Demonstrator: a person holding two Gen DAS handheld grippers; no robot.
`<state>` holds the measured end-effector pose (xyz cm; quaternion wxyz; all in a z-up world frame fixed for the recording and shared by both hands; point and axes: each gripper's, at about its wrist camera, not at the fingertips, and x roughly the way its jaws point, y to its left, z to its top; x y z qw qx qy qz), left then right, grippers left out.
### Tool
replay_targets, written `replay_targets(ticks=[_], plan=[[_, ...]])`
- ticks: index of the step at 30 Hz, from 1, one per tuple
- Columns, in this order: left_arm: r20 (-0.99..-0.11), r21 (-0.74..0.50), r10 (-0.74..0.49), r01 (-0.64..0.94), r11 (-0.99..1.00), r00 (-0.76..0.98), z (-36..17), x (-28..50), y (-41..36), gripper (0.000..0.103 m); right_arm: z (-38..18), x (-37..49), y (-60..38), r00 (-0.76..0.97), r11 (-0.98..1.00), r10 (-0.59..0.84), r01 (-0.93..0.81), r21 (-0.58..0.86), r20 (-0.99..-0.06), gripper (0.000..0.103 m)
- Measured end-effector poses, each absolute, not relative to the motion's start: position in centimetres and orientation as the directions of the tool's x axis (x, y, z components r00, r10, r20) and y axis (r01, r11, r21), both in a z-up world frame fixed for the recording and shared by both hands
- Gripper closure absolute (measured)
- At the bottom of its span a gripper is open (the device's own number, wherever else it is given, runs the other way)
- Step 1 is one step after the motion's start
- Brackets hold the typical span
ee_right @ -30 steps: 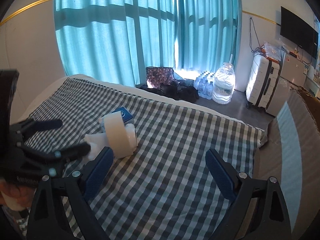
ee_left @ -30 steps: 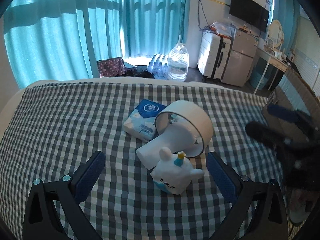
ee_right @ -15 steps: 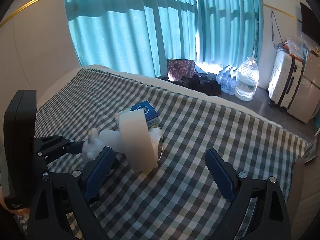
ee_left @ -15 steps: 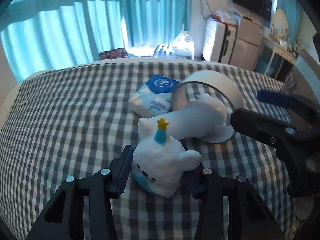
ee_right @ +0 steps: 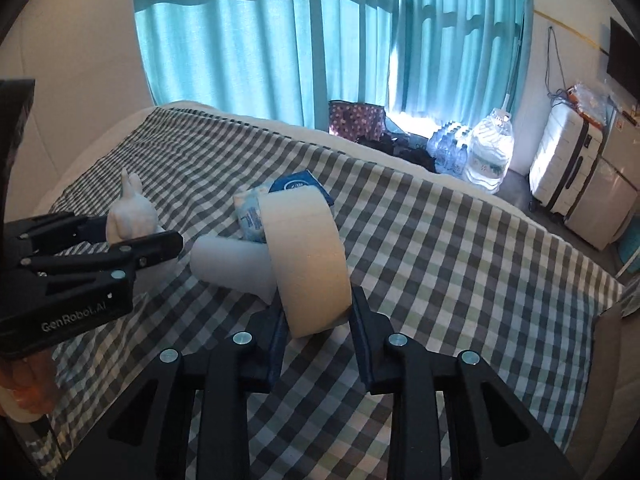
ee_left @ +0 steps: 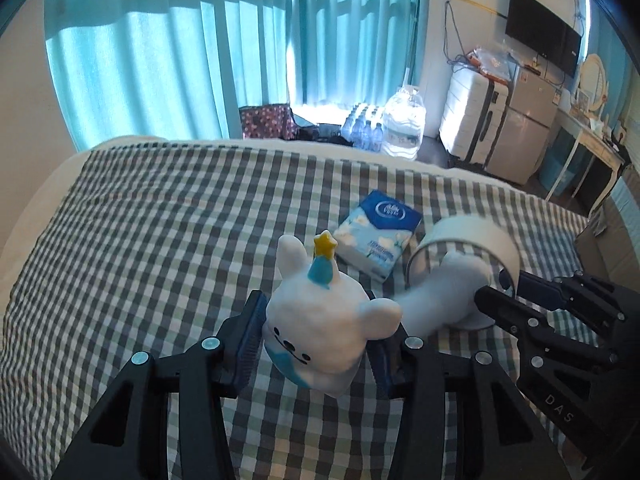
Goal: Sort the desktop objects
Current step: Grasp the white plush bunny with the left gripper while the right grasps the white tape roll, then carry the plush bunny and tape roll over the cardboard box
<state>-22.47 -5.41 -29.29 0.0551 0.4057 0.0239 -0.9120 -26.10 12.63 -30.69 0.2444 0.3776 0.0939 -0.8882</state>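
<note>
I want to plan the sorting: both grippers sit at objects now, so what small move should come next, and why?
Probably lift the left gripper a little: its jaws already clamp the white plush toy, which leans on the lamp whose shade rim the right gripper has just closed around.

Left gripper (ee_left: 316, 344) closed on plush toy (ee_left: 324, 332); right gripper (ee_right: 318, 330) apparently on lamp (ee_right: 308, 264).

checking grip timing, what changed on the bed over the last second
The left hand-held gripper closed on the plush bunny and lifted it. The right hand-held gripper moved in; its jaws have just been closing around the white fan ring. The tissue pack stayed put.
</note>
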Motion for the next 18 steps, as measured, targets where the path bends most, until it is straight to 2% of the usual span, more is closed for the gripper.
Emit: replay_targets(ticks=[7,12,18], plan=[[-0.701,-0.015,-0.079,0.126,-0.992,-0.709,-26.4,-22.6,-5.2,0.055,-28.5,-25.1,13.0,-0.646,-0.878,-0.329,0.479,-0.03,-0.688,0.077],[-0.681,-0.033,-0.073,0.13,-0.991,-0.728,-24.7,-22.1,-6.0,0.055,-26.8,-24.8,13.2,-0.662,-0.883,-0.325,0.468,-0.034,-0.675,0.097],[-0.654,-0.041,-0.068,0.125,-0.991,-0.753,-23.1,-21.4,-6.2,0.055,-25.7,-24.4,13.1,-0.671,-0.886,-0.302,0.46,-0.061,-0.677,0.098]])
